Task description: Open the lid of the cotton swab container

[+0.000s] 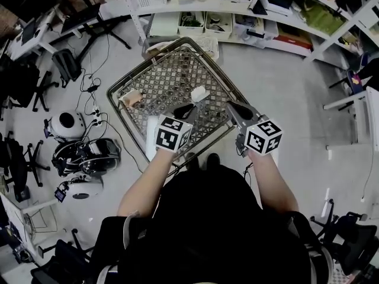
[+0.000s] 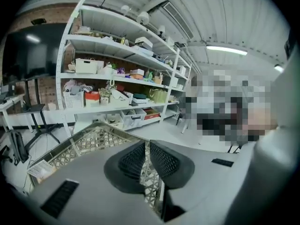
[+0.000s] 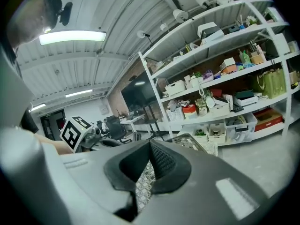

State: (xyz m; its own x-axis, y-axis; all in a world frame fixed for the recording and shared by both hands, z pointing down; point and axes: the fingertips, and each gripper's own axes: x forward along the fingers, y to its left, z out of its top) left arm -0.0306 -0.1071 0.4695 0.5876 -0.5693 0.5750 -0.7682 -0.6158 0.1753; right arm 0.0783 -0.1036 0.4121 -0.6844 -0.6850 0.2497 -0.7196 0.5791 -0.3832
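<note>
On the mesh cart, towards its middle: container, small, white, lying just beyond the tips of the left gripper, apparently untouched. Lid too small to read as on or off; judged still on, task barely begun. Left gripper: pads almost together, thin slit between, only mesh seen through it, nothing pinched. Right gripper: pads pressed together, empty, held over the cart's right edge, apart from the container. Remaining, by judgement: spread the pads, steady the body with one tool, catch the lid's edge with the other, lift or flip it. Also on the cart, at left: tan-and-white item, unidentified, well apart from the container, no obstacle. Far side, beyond the cart: white shelves with bins and boxes. On the floor at left: cables, round white devices, office chairs. In the way: nothing between tips and container. Likely hazards, as judged: light box sliding on open mesh when nudged; small lid hard to catch with broad pads; mesh gaps apt to snag a tip.
</note>
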